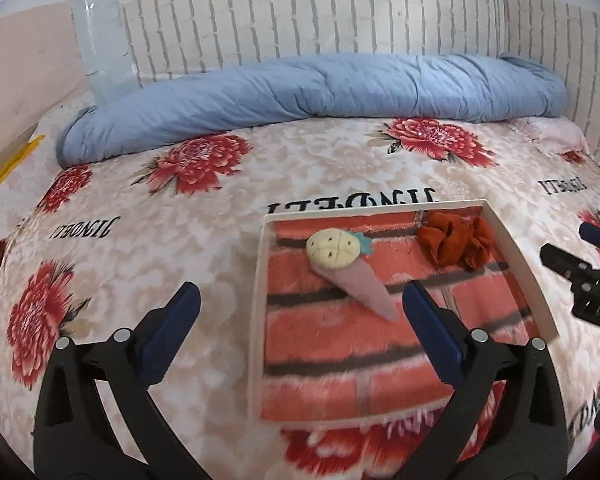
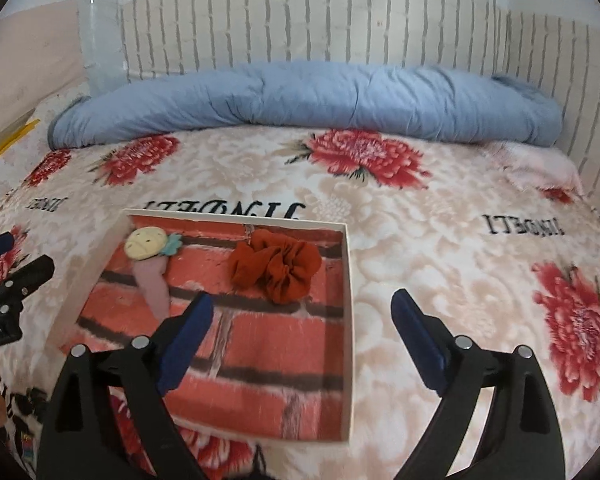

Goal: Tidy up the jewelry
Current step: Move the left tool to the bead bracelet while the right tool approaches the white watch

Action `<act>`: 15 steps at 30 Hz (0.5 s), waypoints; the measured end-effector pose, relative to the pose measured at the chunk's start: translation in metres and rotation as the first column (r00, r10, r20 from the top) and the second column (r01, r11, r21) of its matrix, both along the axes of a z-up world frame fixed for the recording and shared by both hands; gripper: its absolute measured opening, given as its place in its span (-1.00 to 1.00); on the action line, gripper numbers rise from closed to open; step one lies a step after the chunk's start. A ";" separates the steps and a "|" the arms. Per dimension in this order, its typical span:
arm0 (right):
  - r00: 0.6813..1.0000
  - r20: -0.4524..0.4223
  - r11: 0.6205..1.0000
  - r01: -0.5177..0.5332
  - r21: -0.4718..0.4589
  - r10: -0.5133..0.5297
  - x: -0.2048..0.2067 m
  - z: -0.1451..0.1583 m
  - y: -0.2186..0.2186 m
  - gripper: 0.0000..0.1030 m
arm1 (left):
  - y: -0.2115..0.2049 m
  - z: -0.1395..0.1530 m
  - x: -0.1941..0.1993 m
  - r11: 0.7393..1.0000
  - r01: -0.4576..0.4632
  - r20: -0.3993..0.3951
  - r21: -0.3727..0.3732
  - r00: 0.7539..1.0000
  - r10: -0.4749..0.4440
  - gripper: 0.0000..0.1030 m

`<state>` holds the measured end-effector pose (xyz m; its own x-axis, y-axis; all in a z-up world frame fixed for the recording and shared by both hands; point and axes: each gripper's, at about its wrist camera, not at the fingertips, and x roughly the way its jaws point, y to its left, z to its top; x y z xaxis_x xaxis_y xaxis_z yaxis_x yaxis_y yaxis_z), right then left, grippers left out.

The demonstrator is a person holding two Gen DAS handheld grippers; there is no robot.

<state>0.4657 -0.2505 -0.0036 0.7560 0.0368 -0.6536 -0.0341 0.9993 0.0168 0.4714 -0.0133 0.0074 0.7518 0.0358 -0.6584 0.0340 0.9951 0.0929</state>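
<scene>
A shallow white tray (image 1: 516, 256) (image 2: 349, 280) with a red brick-pattern lining lies on the bed. Inside it lie a pink hair clip with a cream pineapple head (image 1: 340, 258) (image 2: 150, 258) and a rust-red scrunchie (image 1: 456, 242) (image 2: 278, 266). My left gripper (image 1: 300, 300) is open and empty, straddling the tray's left rim, its right finger close to the clip's tip. My right gripper (image 2: 302, 306) is open and empty, straddling the tray's right rim just in front of the scrunchie. Each gripper shows at the edge of the other's view (image 1: 580, 264) (image 2: 8, 268).
The bed is covered by a cream blanket with red flowers (image 1: 140, 248) (image 2: 460, 260). A rolled blue quilt (image 1: 312, 92) (image 2: 300, 96) lies along the far side against a white brick-pattern wall. A yellow-edged object (image 1: 8, 168) sits at the far left.
</scene>
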 end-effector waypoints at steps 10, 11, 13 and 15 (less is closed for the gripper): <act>0.997 0.081 1.000 0.019 -0.001 -0.019 -0.089 0.021 -0.010 0.73 | 0.023 0.014 -0.084 1.000 -0.026 0.029 0.000 0.999 0.026 0.90; 0.996 0.086 1.000 0.023 -0.003 -0.023 -0.097 0.021 -0.013 0.73 | 0.024 0.014 -0.090 1.000 -0.027 0.028 -0.012 0.999 0.027 0.90; 0.995 0.096 0.999 0.032 -0.007 -0.031 -0.111 0.019 -0.016 0.73 | 0.025 0.013 -0.105 0.999 -0.023 0.026 -0.026 0.999 0.023 0.90; 0.995 0.095 0.999 0.039 -0.012 -0.038 -0.126 0.015 -0.021 0.73 | 0.022 0.011 -0.118 1.000 -0.025 0.037 -0.019 0.999 0.026 0.90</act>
<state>0.3401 -0.2711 0.0109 0.8154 -0.0024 -0.5789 0.0038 1.0000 0.0011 0.3529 0.0085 0.0182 0.7747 0.0434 -0.6308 0.0055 0.9971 0.0754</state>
